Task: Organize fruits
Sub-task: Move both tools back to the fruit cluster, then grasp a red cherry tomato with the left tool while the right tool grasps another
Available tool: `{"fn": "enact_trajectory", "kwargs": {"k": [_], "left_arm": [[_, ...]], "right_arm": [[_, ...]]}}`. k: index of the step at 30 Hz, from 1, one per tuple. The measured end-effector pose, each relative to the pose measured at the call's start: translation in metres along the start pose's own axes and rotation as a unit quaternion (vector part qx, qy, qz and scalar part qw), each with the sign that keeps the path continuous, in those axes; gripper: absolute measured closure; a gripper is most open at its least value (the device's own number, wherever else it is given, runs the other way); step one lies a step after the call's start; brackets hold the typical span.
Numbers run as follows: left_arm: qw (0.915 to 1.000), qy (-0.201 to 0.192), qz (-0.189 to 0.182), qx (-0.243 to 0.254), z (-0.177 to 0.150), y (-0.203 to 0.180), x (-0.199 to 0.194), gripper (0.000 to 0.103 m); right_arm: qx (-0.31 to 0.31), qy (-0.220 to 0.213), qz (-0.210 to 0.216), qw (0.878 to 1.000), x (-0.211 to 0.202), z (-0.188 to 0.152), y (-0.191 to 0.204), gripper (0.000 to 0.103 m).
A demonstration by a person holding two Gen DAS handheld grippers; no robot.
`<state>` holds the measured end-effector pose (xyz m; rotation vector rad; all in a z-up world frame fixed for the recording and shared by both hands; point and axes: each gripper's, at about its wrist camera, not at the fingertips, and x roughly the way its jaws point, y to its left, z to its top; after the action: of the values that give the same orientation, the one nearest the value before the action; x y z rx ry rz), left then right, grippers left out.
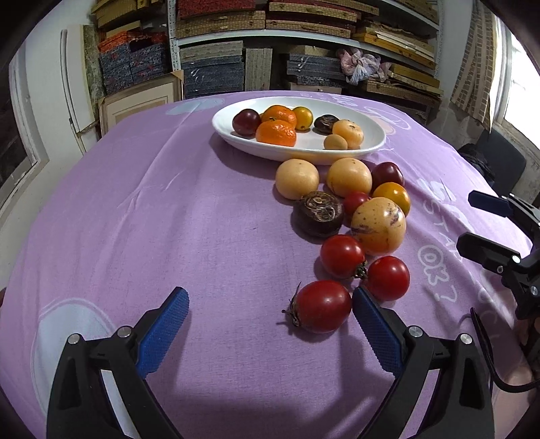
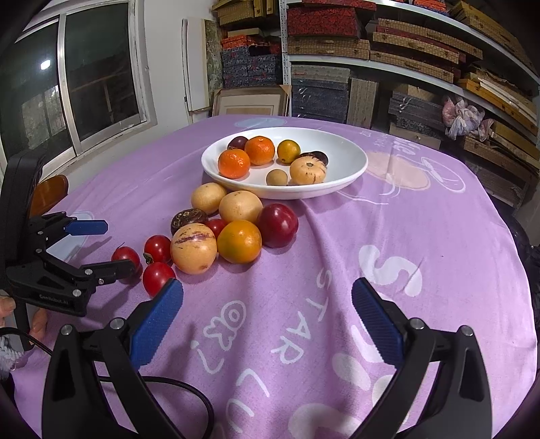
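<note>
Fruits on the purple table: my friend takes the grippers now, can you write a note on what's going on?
Left tool: open, empty, low over the cloth, nearest red tomato just inside its right finger.
Right tool: open, empty, over bare purple cloth.
Done: seven fruits sit in the white dish, including two oranges.
Left: eleven fruits clustered on the cloth in front of the dish, among them four red tomatoes and a streaked yellow fruit. Nothing is being carried.

1. A purple cloth with white lettering covers the table.
2. Beyond the table's far edge, metal shelves hold stacked woven and patterned boxes.
3. A sliding window with dark panes sits in the white wall.
4. Framed panels lean below the shelves.
</note>
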<state>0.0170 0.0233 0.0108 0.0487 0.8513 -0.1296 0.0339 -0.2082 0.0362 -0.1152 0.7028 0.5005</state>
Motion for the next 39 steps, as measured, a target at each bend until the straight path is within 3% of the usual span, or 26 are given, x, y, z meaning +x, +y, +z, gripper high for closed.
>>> {"fn": "enact_trajectory", "kwargs": {"k": [3,8,17,20,24,26,36,38,39], "left_arm": [[0.9999,-0.005,-0.008,0.005,-0.002,0.001,-0.005,0.01],[0.9992,0.002,-0.024,0.031,-0.004,-0.009,-0.003,0.04],[0.9982,0.01,-0.048,0.035,-0.001,-0.018,0.002,0.041],[0.9976,0.015,-0.055,0.039,0.0,-0.022,0.005,0.056],[0.9979,0.015,-0.052,0.035,0.0,-0.022,0.006,0.06],[0.9982,0.014,-0.048,0.032,-0.001,-0.02,0.006,0.067],[0.9983,0.014,-0.048,0.03,-0.001,-0.017,0.005,0.068],[0.9983,0.014,-0.048,0.03,-0.001,-0.017,0.005,0.069],[0.9983,0.013,-0.049,0.029,-0.001,-0.017,0.005,0.069]], "right_arm": [[-0.003,-0.001,0.004,1.0,-0.001,-0.001,0.003,0.005],[-0.009,-0.002,0.015,1.0,-0.001,-0.001,0.007,0.005],[-0.018,-0.001,0.031,0.999,0.0,0.0,0.02,0.005],[-0.035,0.002,0.036,0.999,0.004,0.002,0.031,0.005],[-0.051,0.015,0.046,0.997,0.012,0.004,0.044,0.026],[-0.048,0.026,0.053,0.997,0.019,0.006,0.047,0.031],[-0.05,0.068,0.087,0.993,0.043,0.01,0.069,0.045],[-0.047,0.076,0.095,0.991,0.048,0.011,0.071,0.053],[-0.044,0.083,0.099,0.991,0.051,0.012,0.07,0.062]]}}
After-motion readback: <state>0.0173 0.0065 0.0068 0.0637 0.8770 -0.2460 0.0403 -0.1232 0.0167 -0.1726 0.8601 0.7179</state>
